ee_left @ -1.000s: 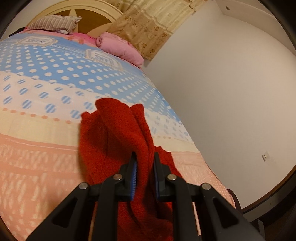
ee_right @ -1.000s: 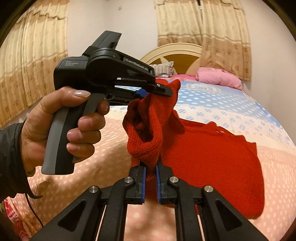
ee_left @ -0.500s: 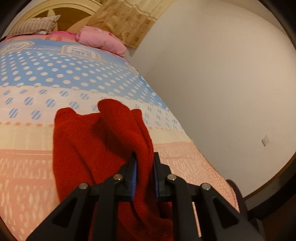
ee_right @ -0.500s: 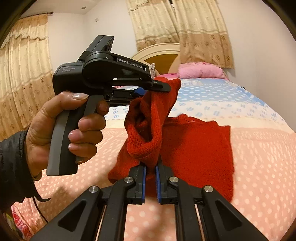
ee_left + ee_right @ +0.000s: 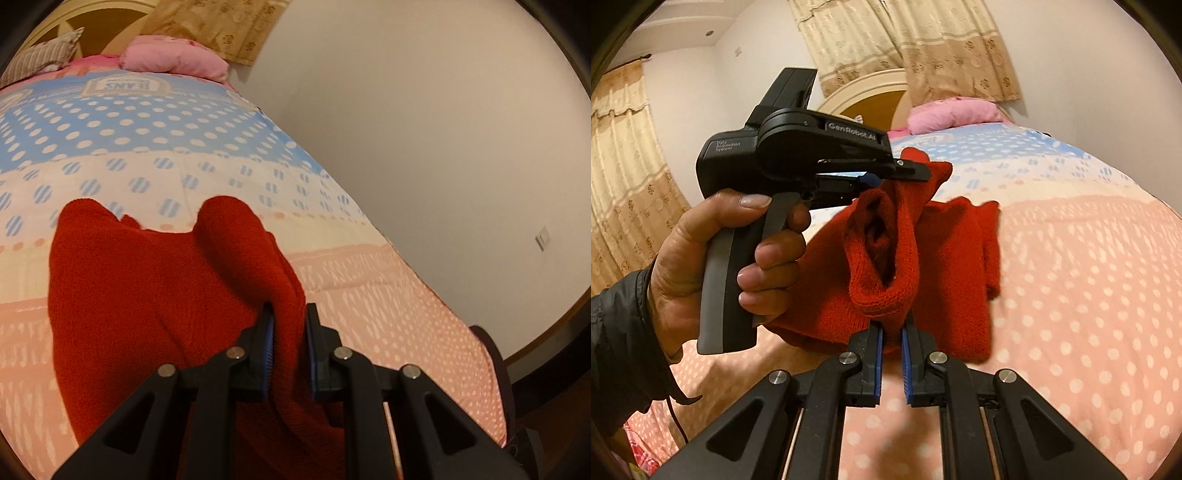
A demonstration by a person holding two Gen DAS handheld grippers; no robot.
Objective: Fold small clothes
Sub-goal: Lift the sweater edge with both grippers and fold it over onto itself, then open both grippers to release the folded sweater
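Observation:
A small red knitted sweater (image 5: 147,288) lies partly on the bed, with one edge lifted. My left gripper (image 5: 289,332) is shut on a thick fold of that edge. In the right wrist view my right gripper (image 5: 892,338) is shut on another part of the red sweater (image 5: 886,266), near a ribbed opening. The left gripper (image 5: 908,171) shows there too, held by a person's hand (image 5: 713,251), its fingers clamped on the raised knit above. The cloth hangs between the two grips, the rest trailing on the quilt behind.
The bed wears a dotted quilt (image 5: 155,122), blue at the far end, cream, then pink near me (image 5: 1089,295). A pink pillow (image 5: 173,61) and a headboard (image 5: 871,96) lie at its head. A white wall (image 5: 424,129) runs close along the bed's right side.
Both grippers have carried the lifted sweater edge sideways across the bed. More of the sweater's body now spreads to the left in the left wrist view. Both grips are unchanged.

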